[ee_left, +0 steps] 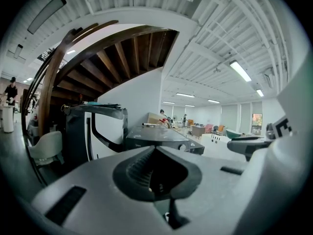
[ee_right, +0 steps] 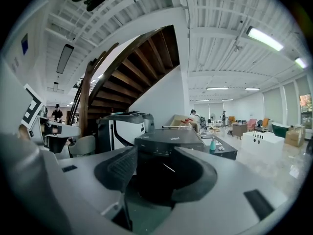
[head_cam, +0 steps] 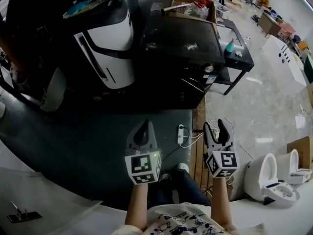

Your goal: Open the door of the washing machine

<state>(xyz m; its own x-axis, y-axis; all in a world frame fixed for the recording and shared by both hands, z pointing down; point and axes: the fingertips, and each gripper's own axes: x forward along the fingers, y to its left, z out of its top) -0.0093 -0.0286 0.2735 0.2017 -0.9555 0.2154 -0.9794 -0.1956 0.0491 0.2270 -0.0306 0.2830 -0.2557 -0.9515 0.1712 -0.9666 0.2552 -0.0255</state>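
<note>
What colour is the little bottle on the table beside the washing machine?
The small bottle is teal green, clearest in the head view.

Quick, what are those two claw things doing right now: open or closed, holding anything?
Left gripper: closed, jaws together, nothing held.
Right gripper: open, jaws apart, nothing between them.

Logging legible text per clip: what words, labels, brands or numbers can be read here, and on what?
No text here is readable.
Pale mark on the washing machine front panel: too small to read.
Sticker on its front corner: blurred, unreadable.
Marker cubes: black-and-white square codes, no letters.
</note>
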